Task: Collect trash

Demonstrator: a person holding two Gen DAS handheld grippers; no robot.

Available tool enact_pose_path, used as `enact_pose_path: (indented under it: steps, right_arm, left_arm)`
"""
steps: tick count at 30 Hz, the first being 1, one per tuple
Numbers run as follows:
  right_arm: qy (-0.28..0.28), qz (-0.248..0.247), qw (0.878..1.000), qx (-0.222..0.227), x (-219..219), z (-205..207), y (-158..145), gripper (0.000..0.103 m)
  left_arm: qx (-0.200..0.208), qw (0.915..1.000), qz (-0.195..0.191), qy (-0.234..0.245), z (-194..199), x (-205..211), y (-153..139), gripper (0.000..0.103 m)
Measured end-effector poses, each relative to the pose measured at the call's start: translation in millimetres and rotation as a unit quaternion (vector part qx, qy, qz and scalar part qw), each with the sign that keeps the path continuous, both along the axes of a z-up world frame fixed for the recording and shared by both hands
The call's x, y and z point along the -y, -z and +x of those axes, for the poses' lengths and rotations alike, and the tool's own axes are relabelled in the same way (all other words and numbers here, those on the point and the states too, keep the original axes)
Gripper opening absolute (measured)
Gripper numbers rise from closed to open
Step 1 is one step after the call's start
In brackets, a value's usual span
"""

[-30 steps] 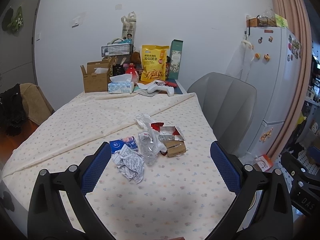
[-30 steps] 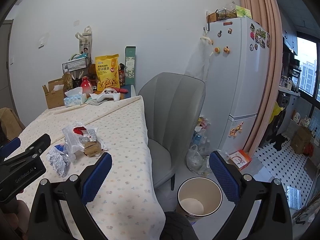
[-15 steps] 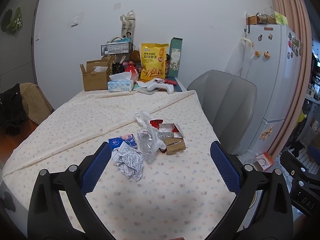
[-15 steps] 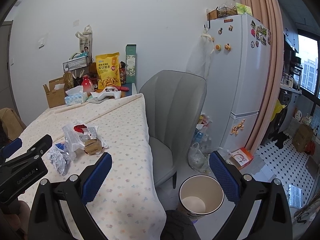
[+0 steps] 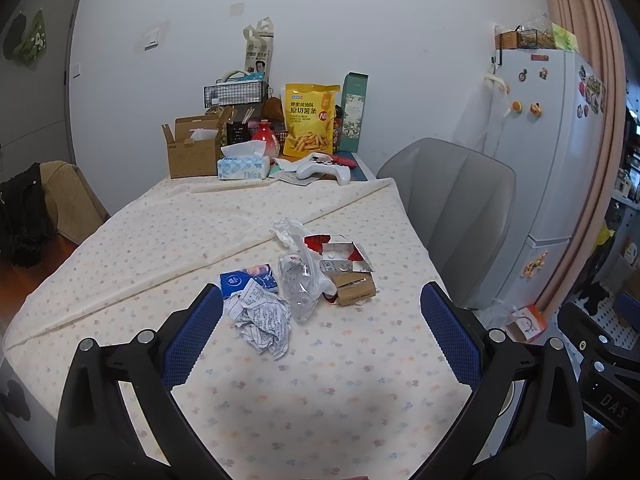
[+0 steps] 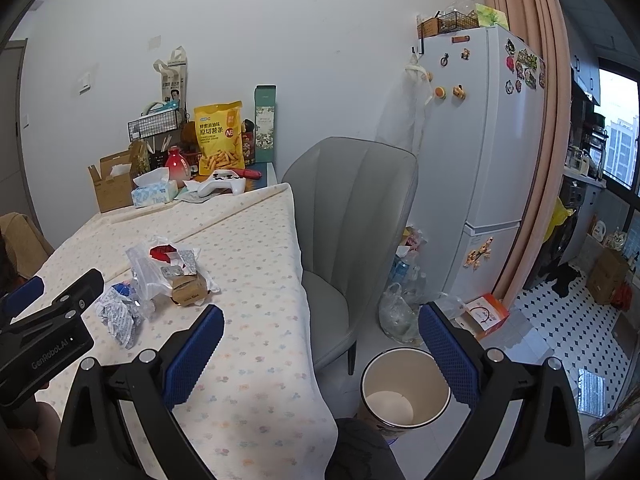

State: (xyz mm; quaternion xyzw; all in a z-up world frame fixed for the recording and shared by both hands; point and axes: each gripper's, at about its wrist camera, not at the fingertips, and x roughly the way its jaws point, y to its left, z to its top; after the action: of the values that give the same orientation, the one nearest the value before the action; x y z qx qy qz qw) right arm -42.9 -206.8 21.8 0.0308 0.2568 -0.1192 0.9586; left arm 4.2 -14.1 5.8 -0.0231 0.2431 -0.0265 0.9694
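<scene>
Biggest thing here is the white fridge [image 6: 496, 152] against the far wall by the pink curtain [image 6: 520, 80], covered in magnets with baskets on top. Then the table [image 5: 280, 380] under a pale flower-print cloth, with a grey chair [image 6: 352, 232] tucked against its right edge. The table's far edge is crowded: a yellow snack bag [image 5: 310, 122], a cardboard box [image 5: 192, 156], a tissue box [image 5: 243, 167] and a white game controller [image 5: 322, 168].

The trash sits in a heap near the middle of the table, closer to the right edge: crumpled paper [image 5: 264, 320], a clear plastic bag [image 5: 302, 280], a blue packet [image 5: 248, 280], a small brown carton [image 5: 354, 286] and a red-and-white box [image 5: 336, 250], all touching or overlapping. On the floor by the table's near right corner stands an open bin [image 6: 404, 386].

The left gripper [image 5: 320, 320] hovers over the table's near edge, spread wide, holding nothing. The right gripper [image 6: 320, 344] is likewise spread and bare, out past the right edge above the bin.

What's inside the plastic bag is hard to make out, and the bin's base is cut off by something dark.
</scene>
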Motion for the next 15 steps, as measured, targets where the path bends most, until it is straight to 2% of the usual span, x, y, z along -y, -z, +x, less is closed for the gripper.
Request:
enact_pose_path:
  steps: [15]
  right_arm:
    - [-0.004,0.007,1.000,-0.008,1.2,2.4,9.4,0.095]
  left_arm:
    - [-0.005,0.9999,-0.003,-0.008,1.4,-0.3,3.9,0.099]
